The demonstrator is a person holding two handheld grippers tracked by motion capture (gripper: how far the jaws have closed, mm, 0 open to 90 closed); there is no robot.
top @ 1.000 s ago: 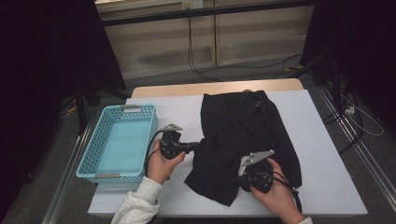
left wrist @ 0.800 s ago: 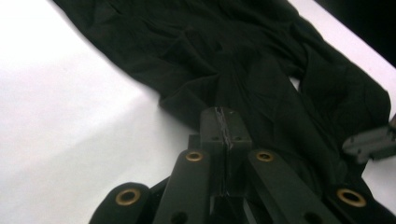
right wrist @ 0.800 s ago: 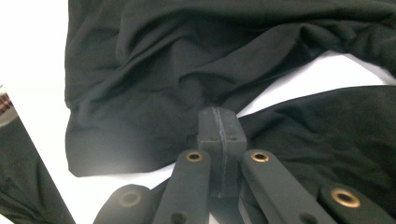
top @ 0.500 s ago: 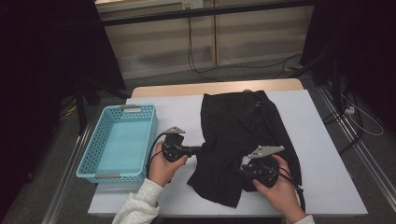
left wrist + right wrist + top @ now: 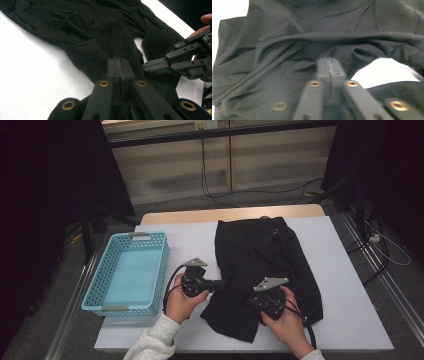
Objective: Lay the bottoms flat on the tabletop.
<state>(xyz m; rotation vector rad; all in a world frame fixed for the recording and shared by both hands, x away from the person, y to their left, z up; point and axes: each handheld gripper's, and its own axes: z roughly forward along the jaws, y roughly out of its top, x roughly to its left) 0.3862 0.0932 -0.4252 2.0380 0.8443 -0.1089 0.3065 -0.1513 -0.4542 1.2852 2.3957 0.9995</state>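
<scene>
left gripper (image 5: 216, 283), held in left hand (image 5: 181, 304) near middle of white table (image 5: 350, 285), jaws pressed together and pinching left edge of black garment (image 5: 265, 260); cloth seen bunched right at clenched tips in left gripper view (image 5: 121, 65), with black garment (image 5: 95, 32) spreading away over white table (image 5: 30, 75). just left of that hand, light blue basket (image 5: 102, 285), sitting at table's left edge, well apart from cloth. black garment lying flat across middle and right of table, upper end near far edge, lower end near person's side, left border drawn toward left gripper. right gripper (image 5: 256, 304), held in right hand (image 5: 284, 325), resting on lower part of garment, grey plate on top; jaws just closing, now clamped together on fold of black garment, as shown in right gripper view (image 5: 329, 65), where black garment (image 5: 287, 50) wrinkles around tips and patch of white table (image 5: 384, 72) peeks through on right. right gripper (image 5: 150, 67) also visible at right of left gripper view, close beside left tips, over same cloth. white sleeve (image 5: 150, 345) at bottom left.
</scene>
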